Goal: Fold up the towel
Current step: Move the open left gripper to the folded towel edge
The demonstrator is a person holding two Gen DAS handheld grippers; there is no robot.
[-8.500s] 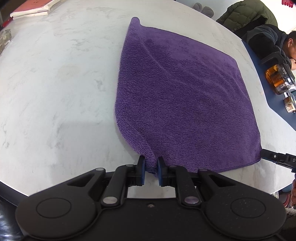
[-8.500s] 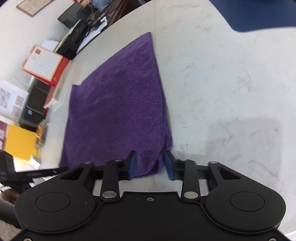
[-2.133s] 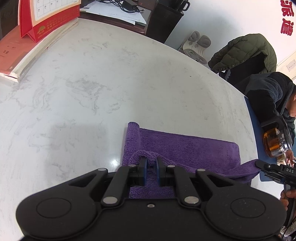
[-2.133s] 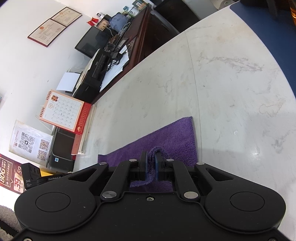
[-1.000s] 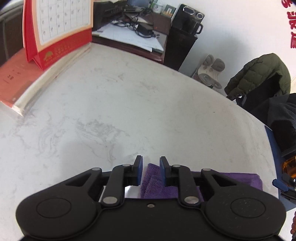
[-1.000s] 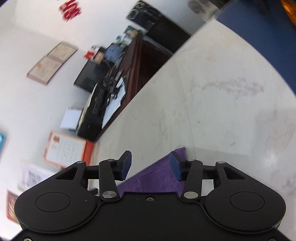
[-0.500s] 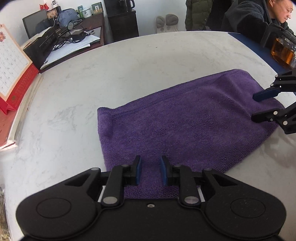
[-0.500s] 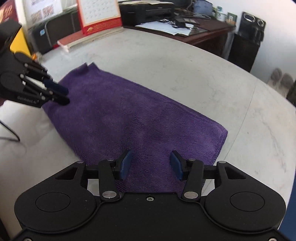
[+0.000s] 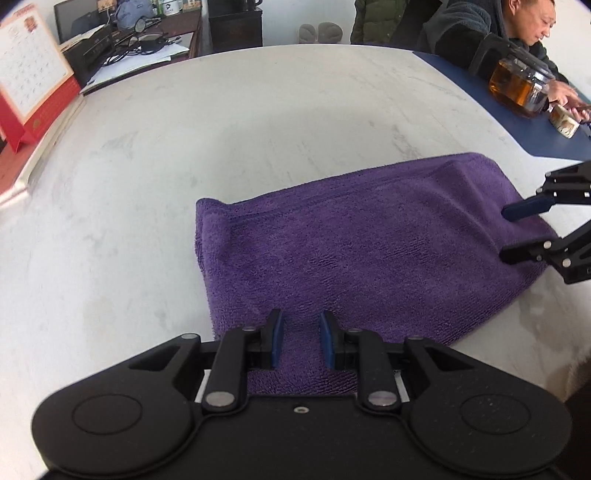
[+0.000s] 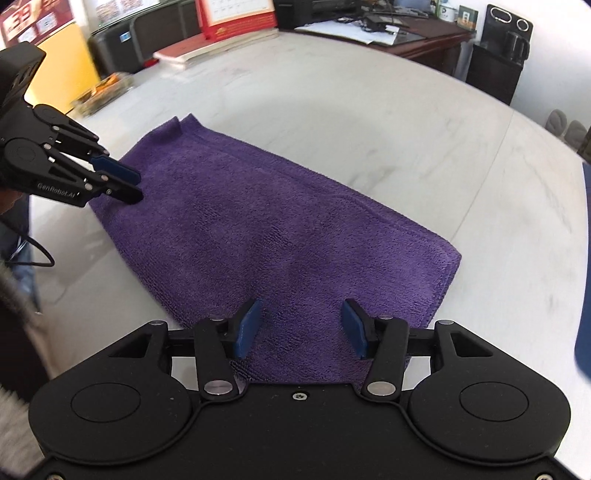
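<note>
Two grippers hang over a purple towel (image 9: 369,243) that lies folded in half on the pale marbled table (image 9: 221,122), a long rectangle with its doubled layers showing along the short ends. The left gripper (image 9: 301,341) points steeply down over one short end of the towel, its blue pads a narrow gap apart with cloth visible below that gap; the pads do not pinch any fabric. From the right wrist view, that same tool appears at the towel's far end with its tips over the cloth (image 10: 122,184); whether they touch it cannot be told.

The right gripper (image 10: 303,330) is over the opposite short end of the towel, its jaws having just been opening, and they now stand wide apart with only flat towel beneath them, nothing gripped. In the left wrist view its two fingers (image 9: 524,208) reach in over the towel's far end.

Beyond the towel, at the table's far edge, a red desk calendar (image 9: 29,85) stands on a stack of books. Past the towel's right-gripper end a blue mat (image 9: 509,107) holds a glass teapot of amber tea (image 9: 517,88), with a seated person in a dark jacket (image 9: 465,29) beside it.
</note>
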